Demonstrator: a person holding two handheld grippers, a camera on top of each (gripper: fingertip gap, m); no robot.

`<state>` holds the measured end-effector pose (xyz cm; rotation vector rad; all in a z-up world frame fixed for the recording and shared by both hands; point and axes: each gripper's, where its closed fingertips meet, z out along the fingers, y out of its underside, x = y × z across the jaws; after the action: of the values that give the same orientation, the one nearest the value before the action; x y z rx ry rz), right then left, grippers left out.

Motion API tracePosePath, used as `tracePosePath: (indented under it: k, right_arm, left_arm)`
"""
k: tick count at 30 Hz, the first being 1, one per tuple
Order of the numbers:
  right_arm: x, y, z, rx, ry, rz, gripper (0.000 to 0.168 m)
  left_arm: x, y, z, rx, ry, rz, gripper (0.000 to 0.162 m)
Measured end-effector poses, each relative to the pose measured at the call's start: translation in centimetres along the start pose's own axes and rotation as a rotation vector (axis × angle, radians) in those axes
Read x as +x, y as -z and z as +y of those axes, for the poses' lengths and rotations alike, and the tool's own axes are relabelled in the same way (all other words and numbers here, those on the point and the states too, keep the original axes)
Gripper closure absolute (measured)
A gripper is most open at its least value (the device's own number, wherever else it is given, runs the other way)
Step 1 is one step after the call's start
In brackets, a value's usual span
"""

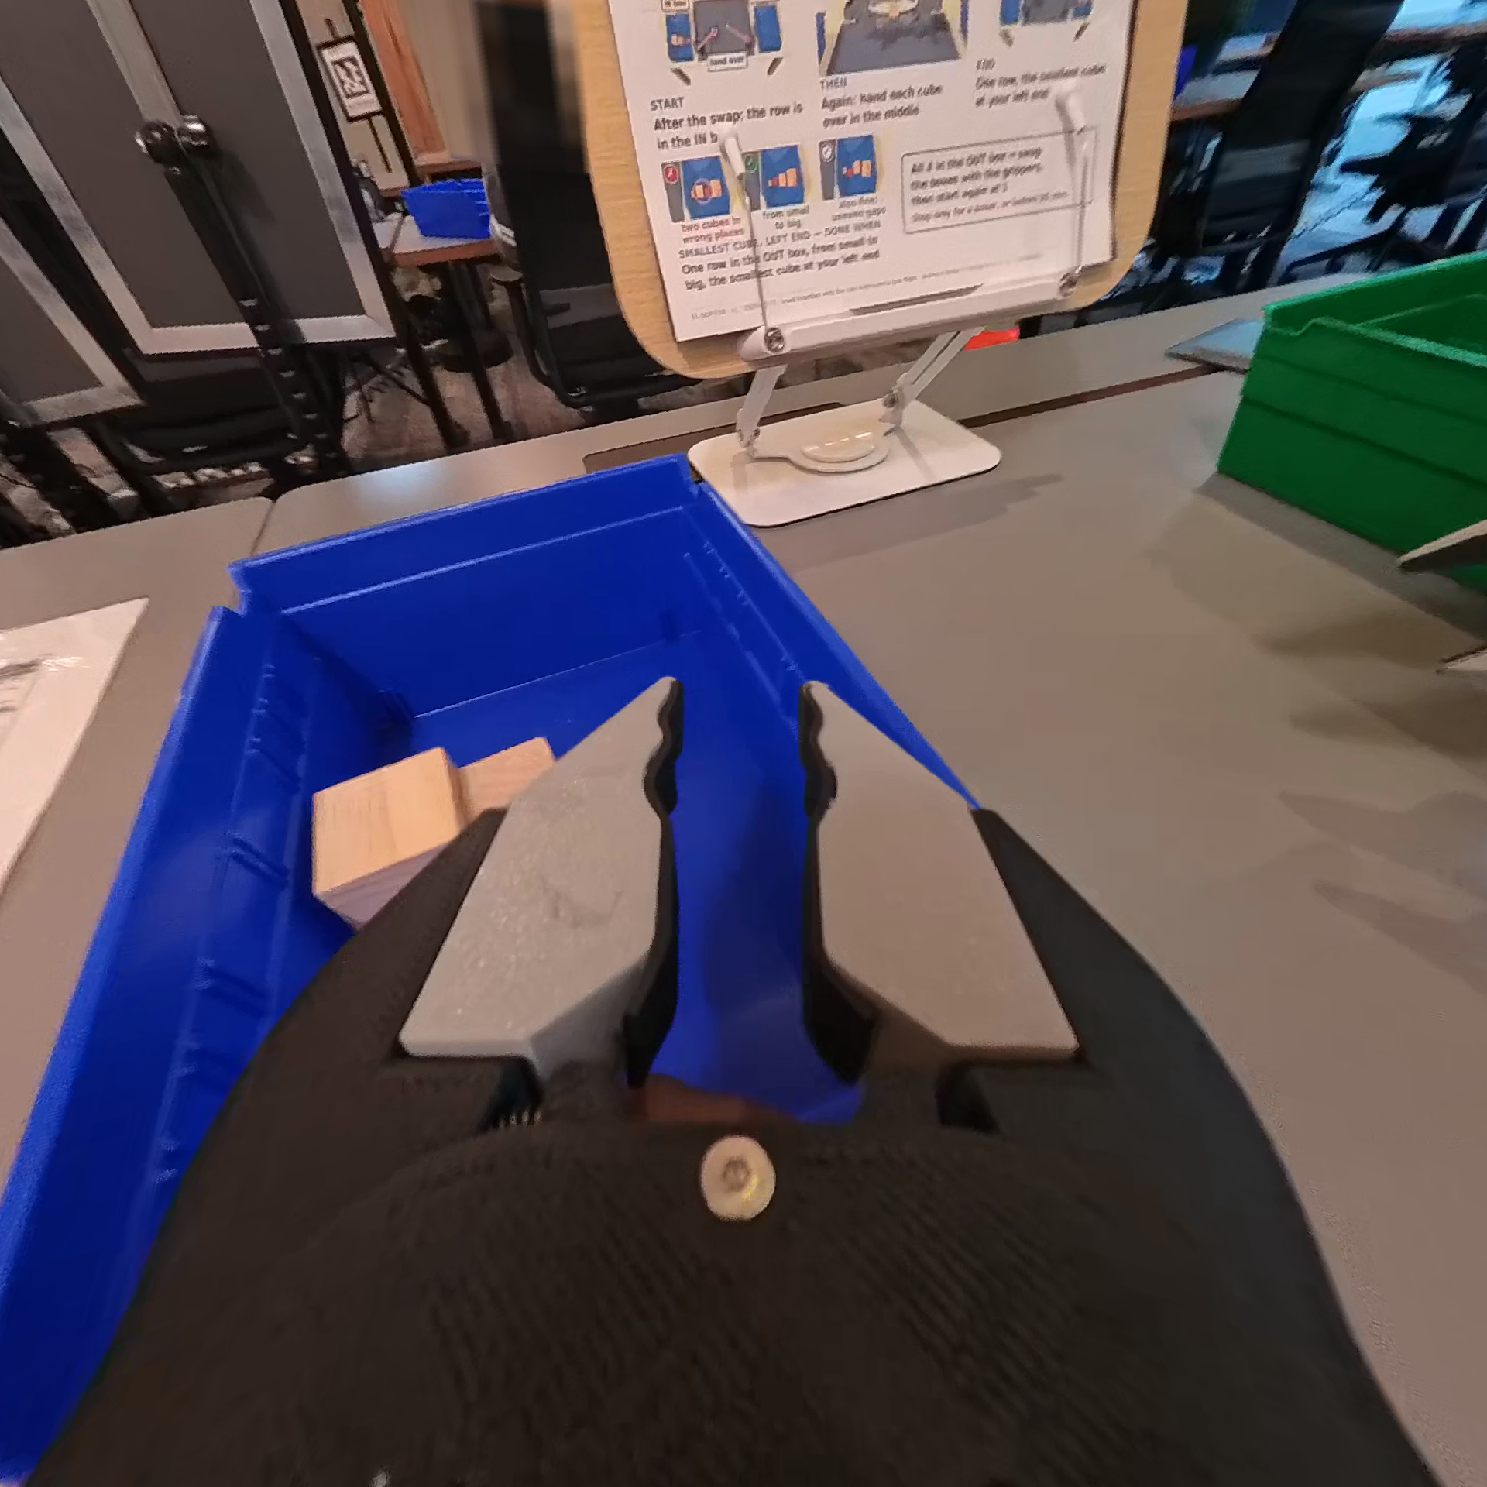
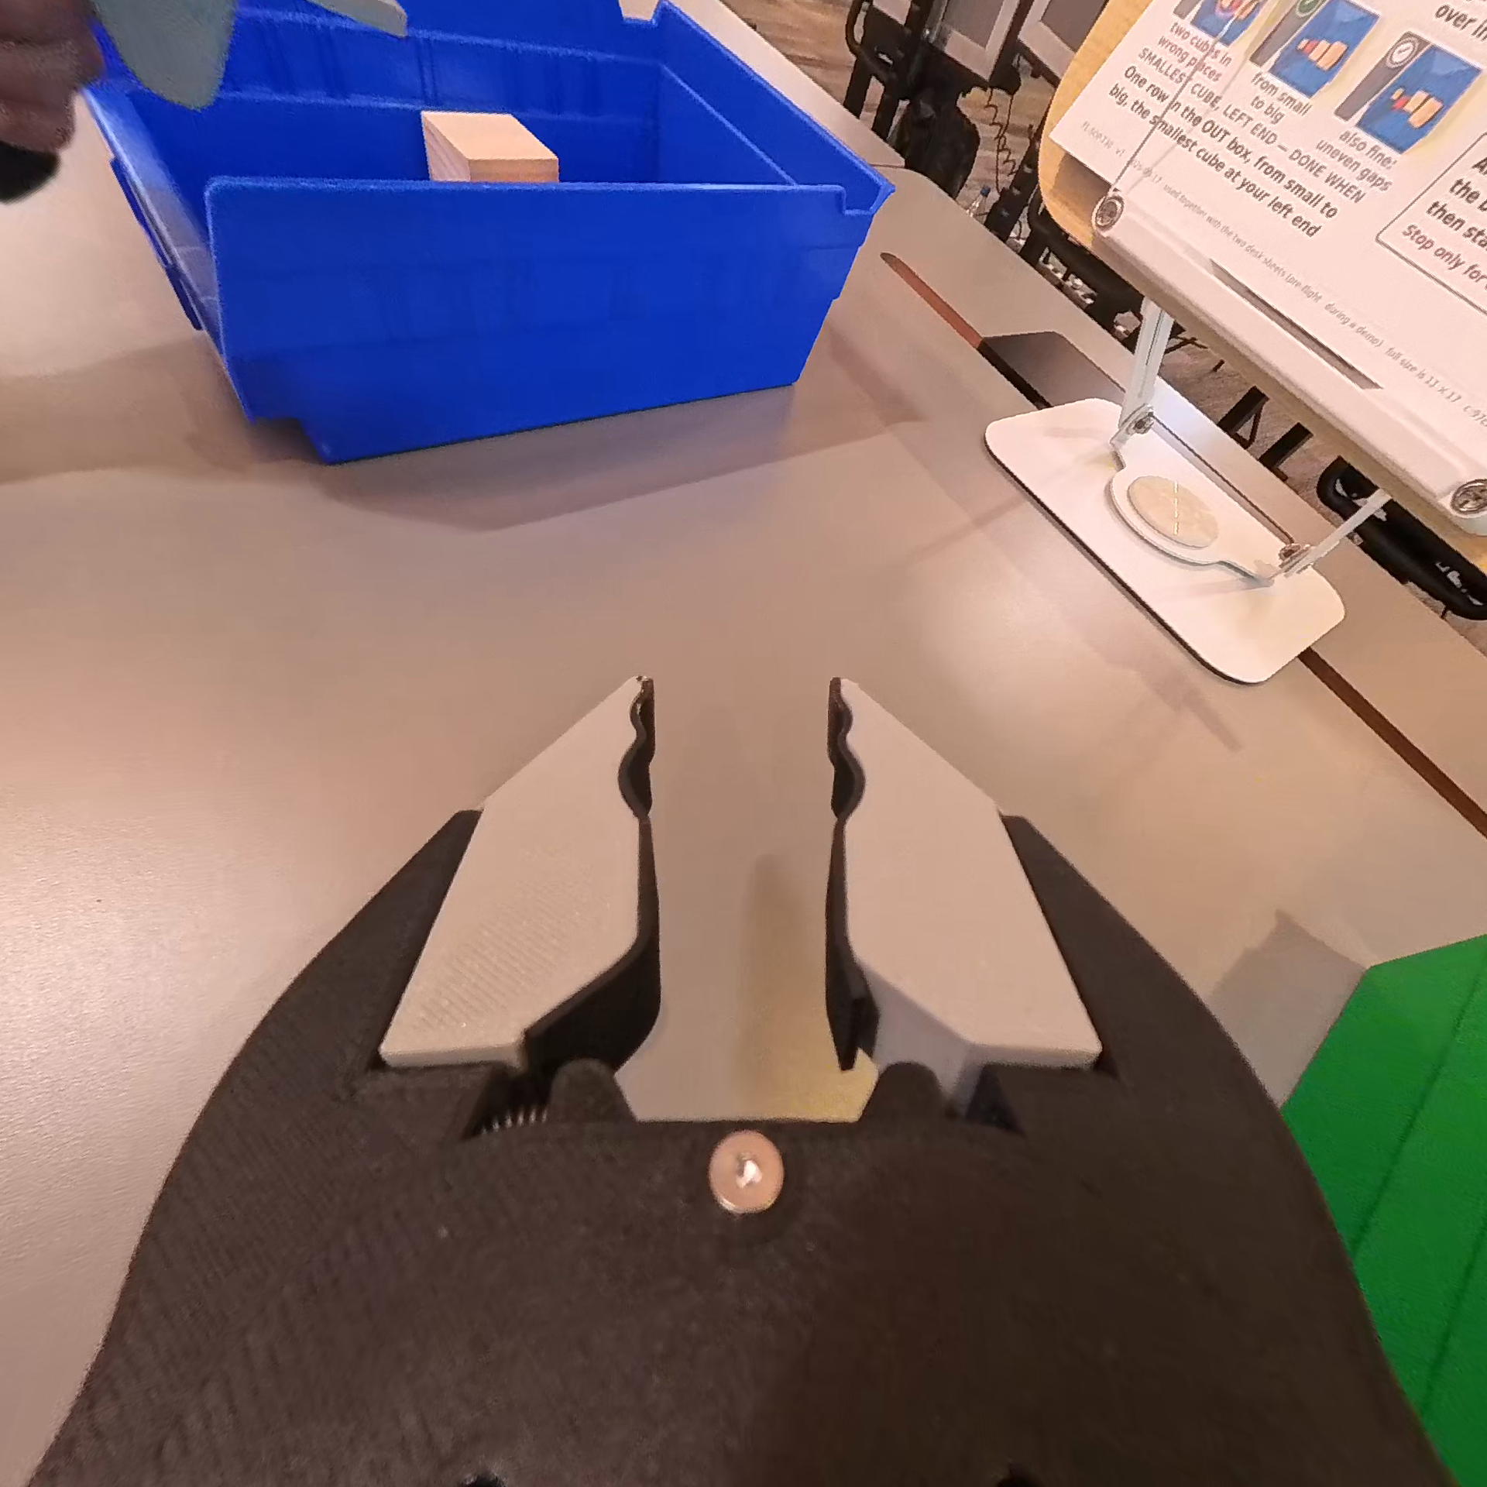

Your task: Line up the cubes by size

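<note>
Over the blue bin (image 1: 265, 805) both claws gape empty, perhaps two wooden cubes (image 1: 386, 821) inside, behind a printed sheet (image 1: 869, 161).

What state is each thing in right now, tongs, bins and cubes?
Left tongs: open, empty, over the blue bin.
Right tongs: open, empty, above bare table.
Blue bin: upright on the table, holding cubes.
Large wooden cube: resting in the blue bin.
Smaller wooden cube: behind the large one, partly hidden.
Green bin: upright, contents not visible.
</note>
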<state>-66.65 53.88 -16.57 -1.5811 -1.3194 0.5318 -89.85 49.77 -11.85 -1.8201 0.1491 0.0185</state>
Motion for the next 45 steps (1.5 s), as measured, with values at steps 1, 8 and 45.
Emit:
tracePosePath:
  k: [1,8,45]
  right_arm:
    - [0.1,0.0,0.0,0.002,0.002,0.003,0.128]
    - [0.9,0.2,0.0,0.01,-0.031,0.008,0.126]
    - [0.7,0.6,-0.2,0.041,-0.13,-0.09,0.125]
  left_arm:
    - [-0.2,-0.1,-0.2,-0.008,-0.029,-0.005,0.136]
    - [-0.5,-3.7,-1.7,-0.228,-0.318,0.244,0.132]
    - [-2.8,-7.1,-1.4,-0.117,-0.751,0.206,0.137]
